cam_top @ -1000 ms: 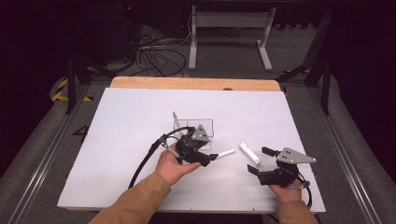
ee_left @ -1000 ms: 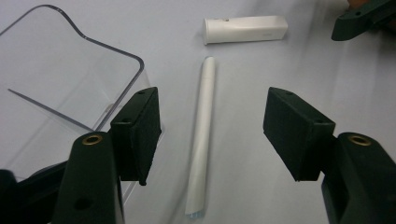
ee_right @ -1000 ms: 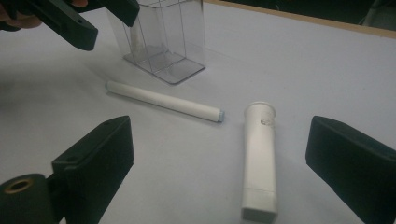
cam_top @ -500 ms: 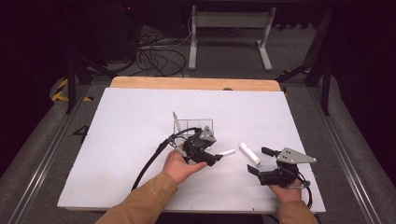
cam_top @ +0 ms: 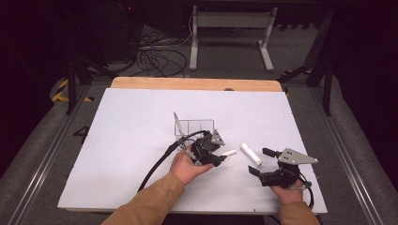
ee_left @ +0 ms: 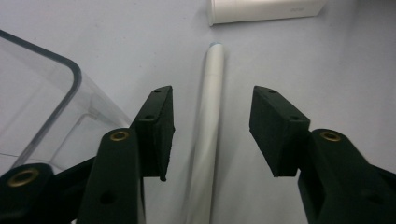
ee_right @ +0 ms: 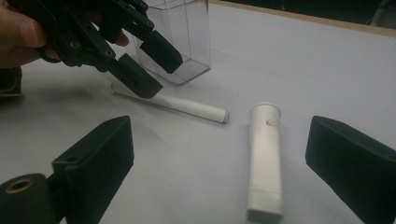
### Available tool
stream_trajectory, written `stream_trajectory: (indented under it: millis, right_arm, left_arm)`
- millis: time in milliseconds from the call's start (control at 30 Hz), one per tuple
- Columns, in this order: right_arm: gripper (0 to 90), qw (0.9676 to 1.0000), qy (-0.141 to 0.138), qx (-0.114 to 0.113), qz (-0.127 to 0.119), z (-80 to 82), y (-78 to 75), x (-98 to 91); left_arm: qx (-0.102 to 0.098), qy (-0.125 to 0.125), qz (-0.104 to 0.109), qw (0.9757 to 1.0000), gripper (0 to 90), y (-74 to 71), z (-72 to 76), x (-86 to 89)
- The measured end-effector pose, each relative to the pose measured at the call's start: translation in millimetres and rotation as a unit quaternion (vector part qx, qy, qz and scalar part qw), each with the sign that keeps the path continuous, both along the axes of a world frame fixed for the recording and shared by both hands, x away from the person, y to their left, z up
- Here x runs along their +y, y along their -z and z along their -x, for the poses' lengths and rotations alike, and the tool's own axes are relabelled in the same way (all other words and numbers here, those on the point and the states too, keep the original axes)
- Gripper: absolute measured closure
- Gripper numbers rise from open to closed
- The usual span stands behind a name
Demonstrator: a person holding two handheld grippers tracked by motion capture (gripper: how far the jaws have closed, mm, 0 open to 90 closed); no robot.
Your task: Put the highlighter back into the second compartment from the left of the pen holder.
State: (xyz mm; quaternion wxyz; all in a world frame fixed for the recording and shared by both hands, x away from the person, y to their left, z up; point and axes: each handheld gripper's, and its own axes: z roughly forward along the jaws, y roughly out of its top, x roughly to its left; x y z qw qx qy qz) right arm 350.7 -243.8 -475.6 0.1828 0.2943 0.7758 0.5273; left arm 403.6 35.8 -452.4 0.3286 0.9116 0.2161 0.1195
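1. Here we go: the left gripper [cam_top: 219, 158] is down low over the slim white plastic pen-like stick [ee_left: 208, 126], which lies flat on the table right between its two black jaws

2. Those jaws have just been closing in, and the stick sits in the gap, but the pads [ee_left: 159, 130] stand clear of it on both sides, so no grip yet

3. The step in hand looks like the pick-up of the stick; the next move calls for the jaws to finish closing squarely on its barrel before any lift

4. Just beyond the stick's far tip lies the chunky white plastic cap tube [ee_right: 265, 161], close but apart from it

5. Off to the left gripper's left stands the clear plastic box [cam_top: 193, 125], upright, open on top, a likely place for the stick

6. The right gripper [cam_top: 259, 161] rests on the table near the cap tube, jaws spread wide, nothing between them

7. Underfoot, so to speak: a plain white table sheet [cam_top: 122, 131] over a wooden board whose bare edge [cam_top: 197, 83] shows at the far side

8. Beyond that the room is dark, with a grey floor, loose black cables [cam_top: 157, 56] and a pale metal stand [cam_top: 230, 33]
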Motion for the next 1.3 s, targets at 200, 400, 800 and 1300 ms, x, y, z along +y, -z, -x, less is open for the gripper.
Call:
stream_trajectory:
  millis: [200, 400, 800, 1300]
  right_arm:
    - [8.5, 1.0, 0.0, 0.001, 0.001, 0.1, 0.1, 0.3]
    - [8.6, 1.0, -0.001, 0.002, 0.001, 0.3, 0.2, 0.7]
    - [8.7, 1.0, -0.001, 0.003, 0.001, 0.1, 0.4, 0.7]
    - [8.7, 1.0, -0.003, 0.002, 0.001, 0.4, 0.3, 0.8]
  left_arm:
    - [0.012, 0.004, -0.021, 0.9997, 57.4, 6.0, -1.6, -8.5]
    - [0.009, -0.006, -0.035, 0.9993, 61.9, 11.6, -4.2, -13.1]
    - [0.031, 0.015, -0.042, 0.9985, 78.1, 15.4, -10.3, -12.8]
    - [0.015, 0.021, -0.025, 0.9994, 78.3, -0.4, -6.4, -4.8]
